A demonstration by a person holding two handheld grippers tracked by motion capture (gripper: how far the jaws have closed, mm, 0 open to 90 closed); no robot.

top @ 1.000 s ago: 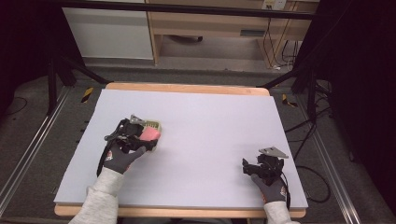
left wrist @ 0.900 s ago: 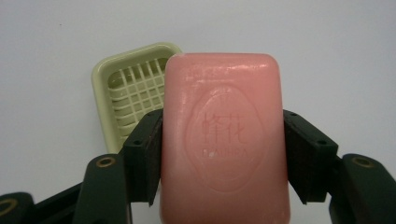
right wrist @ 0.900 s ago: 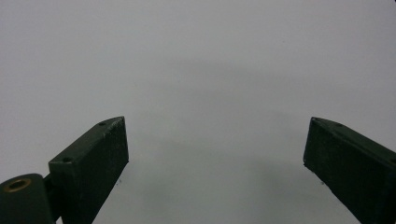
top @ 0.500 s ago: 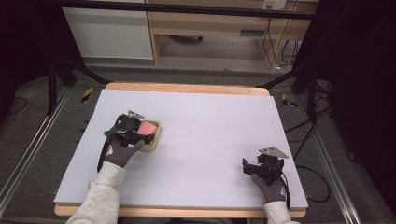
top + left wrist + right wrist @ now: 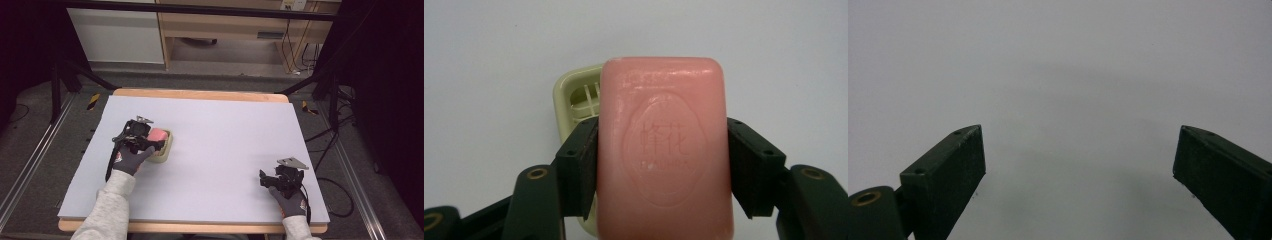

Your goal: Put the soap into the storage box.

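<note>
A: Left gripper view first: the left tongs [image 5: 663, 165] are clenching the pink soap bar [image 5: 664, 145] by its two long sides, one black pad on each.

B: And the pale green soap dish [image 5: 576, 95]?

A: It is showing behind and under the bar, peeking out toward the upper left of that frame, slats visible. The bar is covering most of it.

B: High view, what is changing?

A: A second ago the left tongs [image 5: 152, 140] were sitting further toward the lower left of the frame; half a second ago they were edging toward the middle. Now they are lying left of centre, and the soap bar [image 5: 158, 134] is hanging directly over the soap dish [image 5: 165, 150], which is resting on the bench [image 5: 225, 130].

B: Touching the dish?

A: I cannot tell; it is looking close to it, perhaps just above.

B: So what does that mean?

A: My judgement is that the soap is being brought over its dish and is nearly placed; lowering and letting go would be what is left.

B: The other hand?

A: The right tongs [image 5: 270, 179] are idling at the lower right of the frame, unmoved across all three moments. In the right gripper view they [image 5: 1078, 165] are standing spread wide, with nothing between them but bare bench [image 5: 1063, 65].
</note>
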